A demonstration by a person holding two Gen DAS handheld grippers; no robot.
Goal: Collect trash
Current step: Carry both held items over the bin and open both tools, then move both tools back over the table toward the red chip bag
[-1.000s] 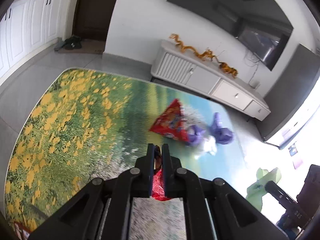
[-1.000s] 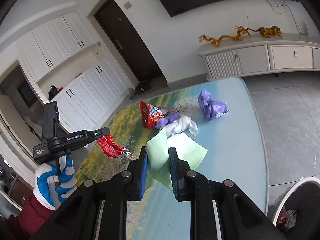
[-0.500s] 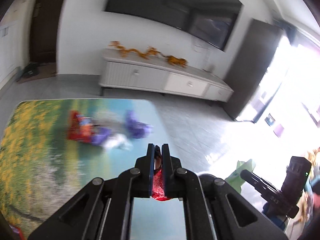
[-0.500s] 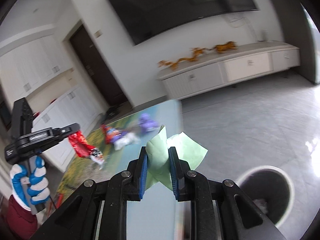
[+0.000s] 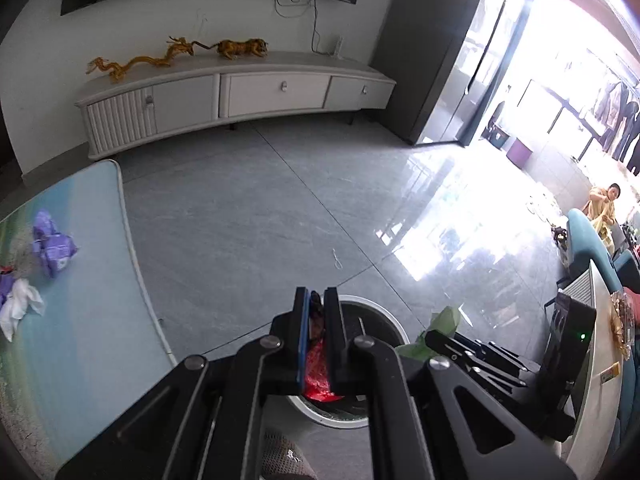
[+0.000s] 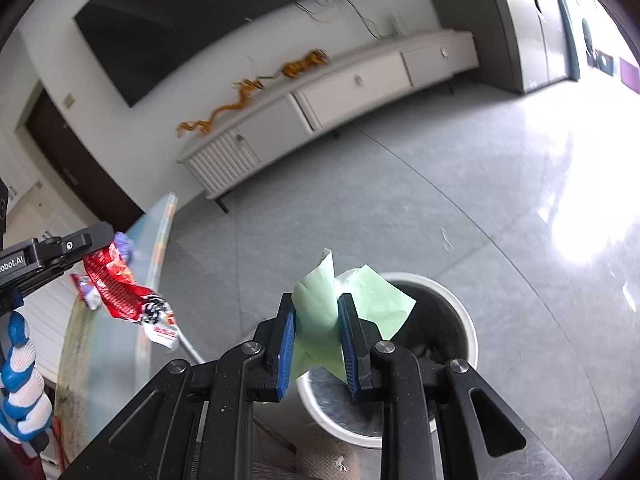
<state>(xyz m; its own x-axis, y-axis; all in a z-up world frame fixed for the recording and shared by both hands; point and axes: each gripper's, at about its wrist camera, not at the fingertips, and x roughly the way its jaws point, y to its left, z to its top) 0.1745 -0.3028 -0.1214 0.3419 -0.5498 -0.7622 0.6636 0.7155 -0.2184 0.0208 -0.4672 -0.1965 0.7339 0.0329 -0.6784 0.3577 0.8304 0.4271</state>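
Grey floor tiles (image 5: 248, 216) stretch toward a long white low cabinet (image 5: 240, 92) against the wall, with golden dragon and tiger figurines (image 5: 176, 54) along its top and bright daylight pouring in from the right. A round white-rimmed trash bin (image 6: 460, 312) stands on the floor just off the edge of a table with a printed landscape top (image 5: 80, 320). The left gripper (image 5: 318, 308) has its two fingers pressed tight on a crumpled red snack wrapper (image 5: 318, 376), which hangs above the bin's rim; seen from the right wrist, that wrapper (image 6: 124, 292) dangles from the left gripper's tip beside the table edge. The right gripper (image 6: 318, 320) pinches a folded pale green sheet of paper (image 6: 320, 308) between its blue pads (image 6: 285, 344), held over the bin's dark opening. Back on the table lie a crumpled purple wrapper (image 5: 52, 246) and, nearer its left edge, a scrunched white tissue (image 5: 18, 308), the two close together but not touching.
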